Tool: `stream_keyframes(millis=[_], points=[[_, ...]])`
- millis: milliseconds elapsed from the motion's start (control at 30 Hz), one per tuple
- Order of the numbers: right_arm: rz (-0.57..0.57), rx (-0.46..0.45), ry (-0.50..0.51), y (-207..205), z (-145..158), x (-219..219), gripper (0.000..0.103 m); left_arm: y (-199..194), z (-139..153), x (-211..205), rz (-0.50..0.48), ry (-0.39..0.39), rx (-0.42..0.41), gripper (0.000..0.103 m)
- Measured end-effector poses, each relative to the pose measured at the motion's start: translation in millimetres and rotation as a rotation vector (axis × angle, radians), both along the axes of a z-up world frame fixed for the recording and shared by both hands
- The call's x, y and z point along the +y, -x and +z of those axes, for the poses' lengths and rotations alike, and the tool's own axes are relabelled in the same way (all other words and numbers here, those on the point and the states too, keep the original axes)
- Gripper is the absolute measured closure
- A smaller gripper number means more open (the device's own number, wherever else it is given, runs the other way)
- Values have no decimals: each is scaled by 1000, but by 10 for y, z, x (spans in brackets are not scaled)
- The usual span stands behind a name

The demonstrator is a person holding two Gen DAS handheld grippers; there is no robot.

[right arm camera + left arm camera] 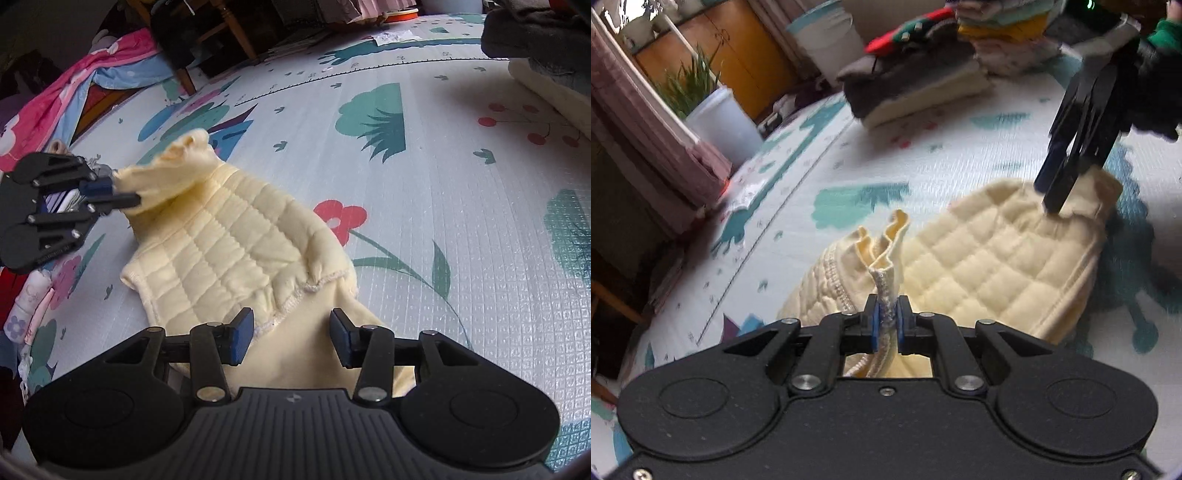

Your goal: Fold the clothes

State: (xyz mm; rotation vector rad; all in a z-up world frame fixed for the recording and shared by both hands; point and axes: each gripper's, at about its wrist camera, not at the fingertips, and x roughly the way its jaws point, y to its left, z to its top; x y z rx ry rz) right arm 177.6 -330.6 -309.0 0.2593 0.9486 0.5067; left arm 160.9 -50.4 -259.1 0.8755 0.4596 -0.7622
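No brand or label legible anywhere; a printed ruler scale runs across the play mat (461,229), its digits too small to read. Faint lettering on the left gripper's (886,321) body in the right wrist view, unreadable.

Left gripper clenched on a bunched edge of the cream quilted garment (979,258), fabric standing up between its blue pads (874,328).

Right gripper (291,338) spread wide, nothing between its fingers, hovering over the garment's smooth end (contact with cloth unclear).

Garment lies on the mat, stretched between both grippers.

Beyond the left gripper: folded clothes stack (923,74), blurred, top cut off; white planter (720,122) at far left.
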Motion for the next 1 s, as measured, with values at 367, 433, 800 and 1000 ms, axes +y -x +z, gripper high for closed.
stream_keyframes(millis=[367, 433, 800, 1000], points=[[6, 6, 2, -24, -21, 15, 56, 96, -378, 53, -125, -156, -301, 41], [8, 7, 5, -32, -26, 21, 56, -42, -362, 61, -69, -137, -223, 40], [7, 10, 4, -37, -32, 24, 56, -913, 197, 509, 274, 269, 268, 94], [18, 8, 14, -40, -32, 35, 56, -1392, 559, 1617, 623, 610, 329, 94]])
